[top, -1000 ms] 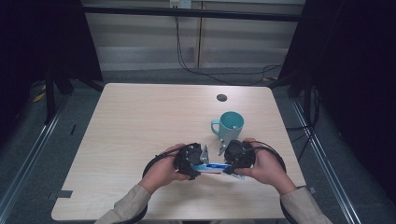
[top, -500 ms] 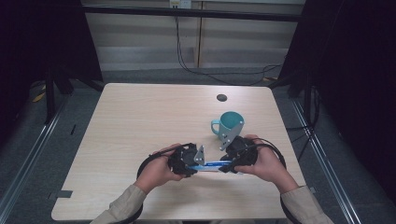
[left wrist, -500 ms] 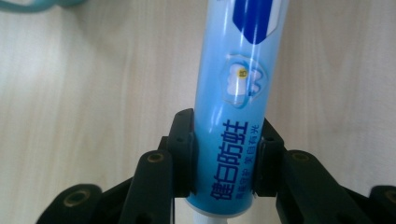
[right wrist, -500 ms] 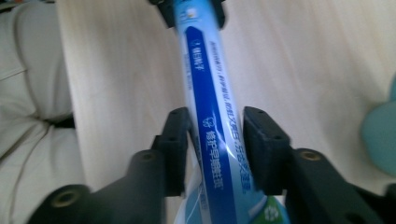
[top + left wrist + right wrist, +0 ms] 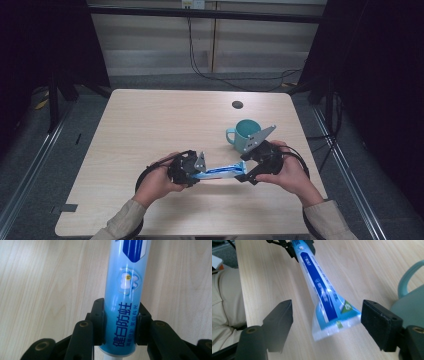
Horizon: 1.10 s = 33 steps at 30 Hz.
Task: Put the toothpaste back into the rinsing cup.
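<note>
The left gripper [image 5: 120, 322] is clamped on the cap end of the toothpaste tube [image 5: 125, 290]. The right gripper [image 5: 327, 322], its jaws just opened wide, flanks the tube's flat crimped end without touching. Just beyond the right gripper stands a teal mug [image 5: 246, 134], partly cut off by the gripper's grey plate; its inside is too dim to read.

The toothpaste tube [image 5: 125, 295] is glossy, smooth plastic that catches bright highlights, its crimped flat end [image 5: 334, 325] translucent and shiny. The table [image 5: 150, 125] beneath the tube has a pale wood-grain finish, smooth and matt. The left gripper [image 5: 119, 325] and right gripper [image 5: 328, 315] have matt black plastic jaws with brass-coloured metal rivets. The mug [image 5: 245, 134] beside the tube looks smooth teal.
</note>
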Each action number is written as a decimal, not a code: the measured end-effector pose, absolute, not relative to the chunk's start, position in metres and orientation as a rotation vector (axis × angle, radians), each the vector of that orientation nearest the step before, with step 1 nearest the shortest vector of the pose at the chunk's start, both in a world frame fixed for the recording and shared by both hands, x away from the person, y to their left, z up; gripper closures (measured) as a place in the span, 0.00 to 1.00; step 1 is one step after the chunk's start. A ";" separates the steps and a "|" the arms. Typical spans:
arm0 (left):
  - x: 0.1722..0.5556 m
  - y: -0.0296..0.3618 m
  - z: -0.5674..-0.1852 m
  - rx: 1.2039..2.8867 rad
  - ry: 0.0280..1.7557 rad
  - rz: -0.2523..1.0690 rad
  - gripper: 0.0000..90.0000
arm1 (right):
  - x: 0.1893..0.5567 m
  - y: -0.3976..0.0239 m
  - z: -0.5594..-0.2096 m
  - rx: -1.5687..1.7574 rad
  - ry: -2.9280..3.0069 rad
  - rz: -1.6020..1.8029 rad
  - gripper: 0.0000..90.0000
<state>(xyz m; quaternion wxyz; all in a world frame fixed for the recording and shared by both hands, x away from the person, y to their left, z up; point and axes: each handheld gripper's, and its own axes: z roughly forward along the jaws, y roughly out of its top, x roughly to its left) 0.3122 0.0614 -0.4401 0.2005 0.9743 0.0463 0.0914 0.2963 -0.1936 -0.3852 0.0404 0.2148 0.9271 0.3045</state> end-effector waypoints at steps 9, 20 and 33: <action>0.317 0.080 -0.439 2.695 0.197 0.243 0.76 | 0.298 -0.213 -0.390 0.713 2.787 0.955 0.26; 0.320 0.095 -0.433 2.624 0.286 0.234 0.76 | 0.297 -0.217 -0.411 0.781 2.767 1.047 0.27; 0.321 0.100 -0.431 2.535 0.360 0.222 0.76 | 0.292 -0.207 -0.431 0.813 2.716 1.205 0.31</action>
